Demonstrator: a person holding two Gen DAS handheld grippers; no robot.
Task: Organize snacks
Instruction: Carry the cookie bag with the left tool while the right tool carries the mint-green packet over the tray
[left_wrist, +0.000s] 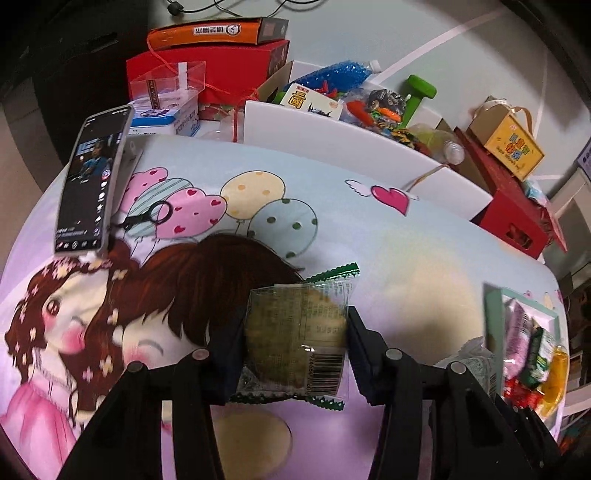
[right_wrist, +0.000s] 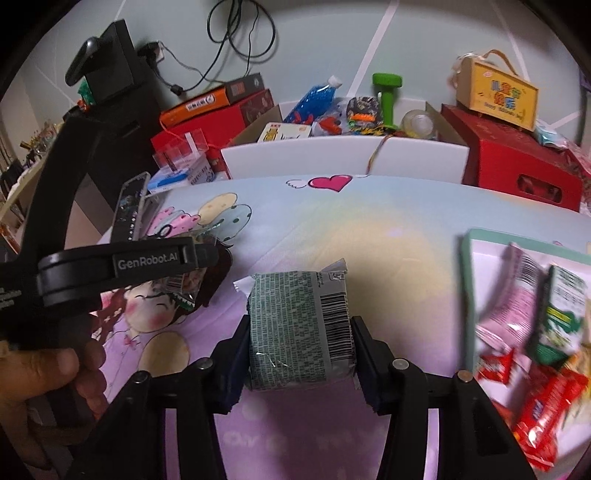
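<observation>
The left gripper (left_wrist: 295, 332) jaws clamp a clear cracker pack (left_wrist: 295, 332) left of the tray (right_wrist: 468, 295). The right gripper (right_wrist: 301, 332) jaws clamp a grey-green packet (right_wrist: 301, 332), its front hidden. Only the right view shows the tray's blurred snacks (right_wrist: 535, 332) broadly.

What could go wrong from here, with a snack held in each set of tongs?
1. The tray already holds several packets, so dropping in the grey-green packet may push one over its rim.
2. The clear cracker packet is pinched at its sides; squeezing could crack the biscuit.
3. The phone leans propped nearby; the left tongs might knock it.
</observation>
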